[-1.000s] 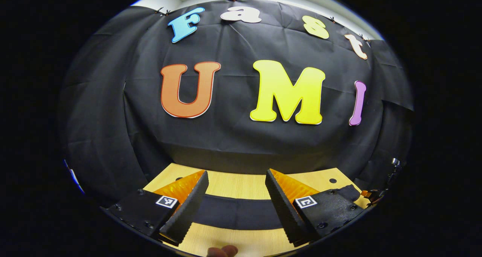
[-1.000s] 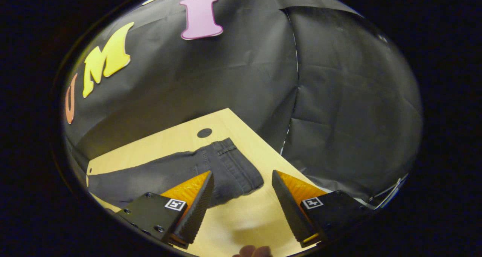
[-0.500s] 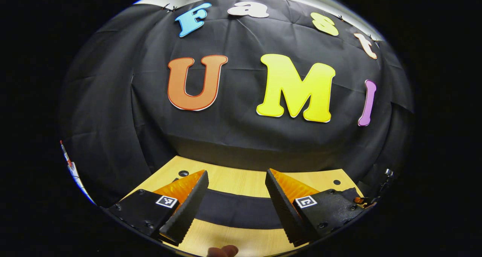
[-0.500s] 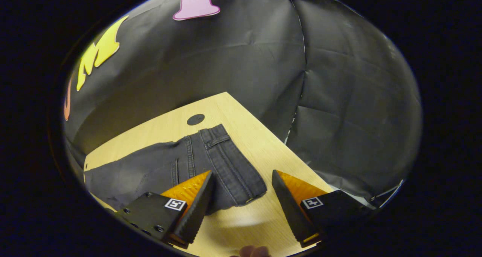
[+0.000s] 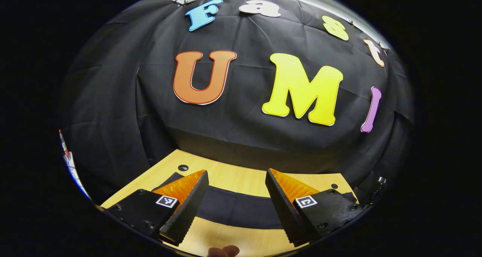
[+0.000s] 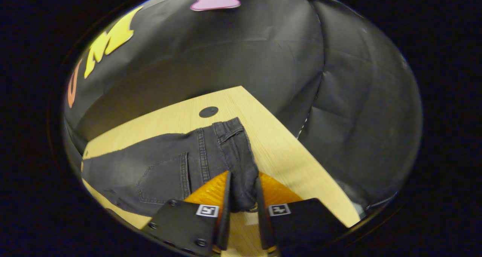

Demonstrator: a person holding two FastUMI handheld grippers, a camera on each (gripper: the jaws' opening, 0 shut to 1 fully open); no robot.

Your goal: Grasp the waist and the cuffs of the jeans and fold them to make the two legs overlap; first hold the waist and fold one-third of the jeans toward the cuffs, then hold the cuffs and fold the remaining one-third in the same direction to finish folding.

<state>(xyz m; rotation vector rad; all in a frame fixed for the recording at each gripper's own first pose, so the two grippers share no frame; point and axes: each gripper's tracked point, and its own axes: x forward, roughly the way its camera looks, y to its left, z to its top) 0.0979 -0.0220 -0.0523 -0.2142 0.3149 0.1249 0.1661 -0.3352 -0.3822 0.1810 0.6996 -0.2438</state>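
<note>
In the left gripper view, the left gripper (image 5: 236, 200) is hovering wide open, gripping nothing, above the jeans (image 5: 237, 210) lying across the counter (image 5: 233, 178). In the right gripper view, the right gripper (image 6: 243, 208) is pinching the jeans' waistband (image 6: 241, 166), fingers closed on it.

Nothing readable is showing up here, honestly; the little square marker tags (image 5: 167, 201) sitting on the gripper fingers are just patterns, not actual text.

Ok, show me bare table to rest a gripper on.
Free: the strip of table between the jeans waistband and the right edge, and the near strip before the jeans in the left gripper view. Crowded: where the right gripper pinches the waist.
</note>
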